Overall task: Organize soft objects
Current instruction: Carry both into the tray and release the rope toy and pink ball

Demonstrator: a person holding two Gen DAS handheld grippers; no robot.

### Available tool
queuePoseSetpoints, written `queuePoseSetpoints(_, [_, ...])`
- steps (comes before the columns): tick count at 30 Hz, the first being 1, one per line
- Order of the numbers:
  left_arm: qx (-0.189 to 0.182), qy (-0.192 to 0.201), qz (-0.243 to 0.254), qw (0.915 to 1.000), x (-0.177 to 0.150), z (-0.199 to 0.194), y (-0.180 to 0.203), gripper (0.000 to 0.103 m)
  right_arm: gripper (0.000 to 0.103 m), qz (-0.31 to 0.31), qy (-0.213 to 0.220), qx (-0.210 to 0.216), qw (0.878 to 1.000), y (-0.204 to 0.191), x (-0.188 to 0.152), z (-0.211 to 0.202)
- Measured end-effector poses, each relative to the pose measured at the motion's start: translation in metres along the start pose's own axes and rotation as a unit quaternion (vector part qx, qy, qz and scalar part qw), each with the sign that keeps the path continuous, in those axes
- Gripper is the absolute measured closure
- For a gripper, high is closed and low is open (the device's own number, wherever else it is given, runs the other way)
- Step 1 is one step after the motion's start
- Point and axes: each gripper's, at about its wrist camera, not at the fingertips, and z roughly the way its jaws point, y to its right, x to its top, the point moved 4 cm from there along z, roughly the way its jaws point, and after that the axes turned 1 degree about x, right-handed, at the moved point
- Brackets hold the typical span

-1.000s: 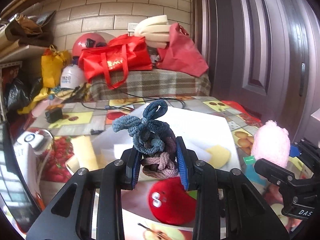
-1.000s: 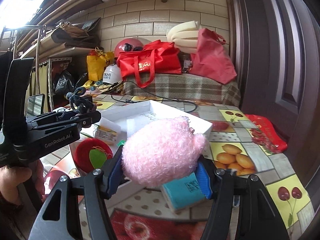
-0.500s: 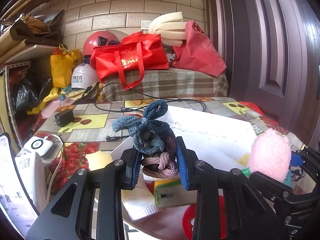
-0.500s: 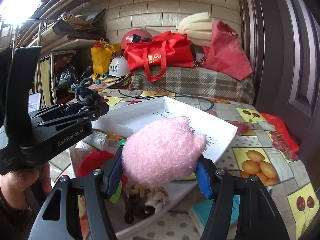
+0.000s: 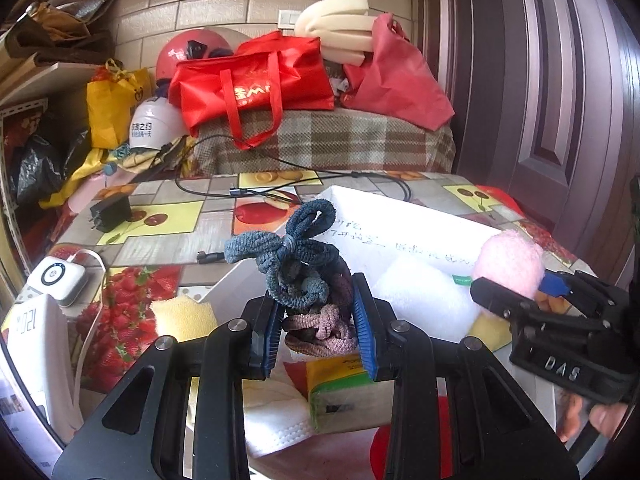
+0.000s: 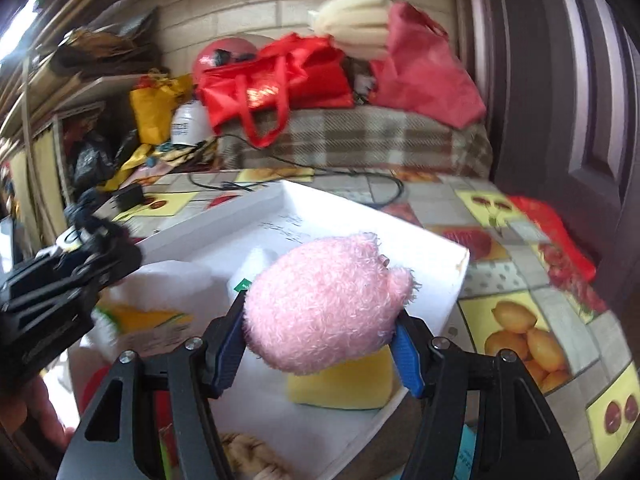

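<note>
My left gripper [image 5: 320, 334] is shut on a bundle of knotted hair ties [image 5: 300, 264], blue-grey on top and pink-brown below, held above the near left part of a white box [image 5: 404, 216]. My right gripper [image 6: 318, 346] is shut on a fluffy pink plush ball [image 6: 326, 306] and holds it over the same white box [image 6: 400, 240]. The plush ball also shows in the left wrist view [image 5: 508, 262], at the right. The left gripper appears blurred at the left of the right wrist view [image 6: 72, 276].
In the box lie a white foam pad [image 5: 420, 292], a yellow sponge [image 6: 344, 386], a yellow-green packet [image 5: 344, 392] and a white cloth [image 5: 276, 412]. Another yellow sponge [image 5: 184, 316], a white device [image 5: 60, 280], a charger [image 5: 110, 212] and a cable [image 5: 280, 190] lie on the fruit-print tablecloth.
Both grippers have moved forward and up over the white box with their loads still held. The box's contents now lie below the fingers. The right wrist view is blurred by motion.
</note>
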Motion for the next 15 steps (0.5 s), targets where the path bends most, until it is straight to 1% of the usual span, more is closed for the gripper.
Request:
queuePoseSetpoints(3, [-0.008,-0.010,0.021,0.9997,0.000,0.004,0.008,0.071,0.039,0.008,0.003,0.005,1.000,0.003,0.000,-0.003])
queuePoseSetpoints(7, [-0.008,-0.006,0.036,0.9993,0.000,0.003,0.014,0.071,0.038,-0.018,0.006,0.003,1.000,-0.008,-0.001,-0.004])
queuePoseSetpoints(9, [-0.007,-0.006,0.033,0.9994,0.000,0.003,0.012,0.067,0.036,-0.033,0.006,0.005,0.999,-0.014,0.000,-0.003])
queuePoseSetpoints(10, [-0.005,-0.006,0.031,0.9995,0.000,0.003,0.011,0.064,0.035,-0.040,0.004,0.007,0.999,-0.016,0.000,-0.003])
queuePoseSetpoints(11, [-0.001,-0.004,0.029,0.9996,0.000,0.002,0.010,0.054,0.029,-0.045,0.002,0.008,0.999,-0.017,0.000,-0.001])
queuePoseSetpoints(12, [0.008,-0.001,0.026,0.9996,0.001,0.001,0.008,0.049,0.018,-0.051,0.001,0.005,0.999,-0.019,0.000,-0.001])
queuePoseSetpoints(13, [0.017,0.008,0.019,0.9996,0.001,-0.002,0.005,0.045,0.016,-0.050,0.003,-0.002,0.999,-0.018,0.000,-0.001])
queuePoseSetpoints(15, [0.031,0.018,0.004,0.9993,0.002,-0.006,-0.002,0.023,0.010,-0.042,0.009,-0.001,0.999,-0.014,0.001,-0.003])
